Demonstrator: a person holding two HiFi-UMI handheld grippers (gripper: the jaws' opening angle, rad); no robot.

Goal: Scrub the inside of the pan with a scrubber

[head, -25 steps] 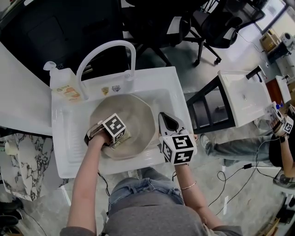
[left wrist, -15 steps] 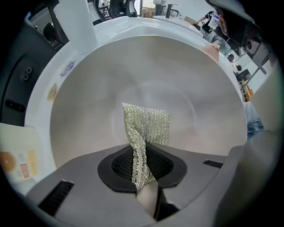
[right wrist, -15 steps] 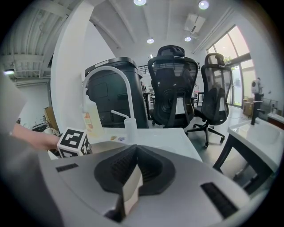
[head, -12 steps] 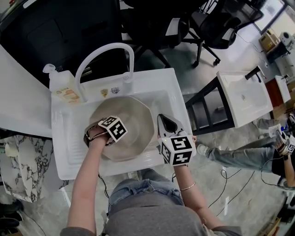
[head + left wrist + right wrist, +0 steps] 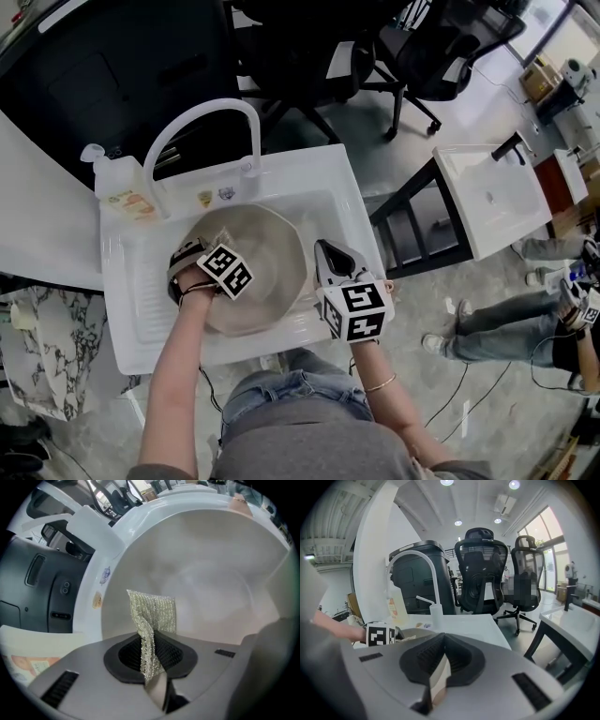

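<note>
A wide beige pan (image 5: 267,258) lies in the white sink (image 5: 347,202). My left gripper (image 5: 192,253) is over the pan's left side, shut on a silvery mesh scrubber (image 5: 152,613). In the left gripper view the scrubber sticks up from between the jaws of that gripper (image 5: 152,637) against the pan's pale inner wall (image 5: 211,573). My right gripper (image 5: 330,258) sits at the pan's right rim. In the right gripper view its jaws (image 5: 440,667) are shut on a thin beige edge, seemingly the rim.
A white arched faucet (image 5: 192,131) stands at the sink's back rim, with a soap bottle (image 5: 117,183) to its left. Black office chairs (image 5: 480,569) and a black bin (image 5: 417,581) stand behind. At the right are a second white sink (image 5: 492,192) and a person's legs (image 5: 487,328).
My left gripper has turned and carried the scrubber from the pan's near middle to its left side. The right gripper has stayed at the right rim.
</note>
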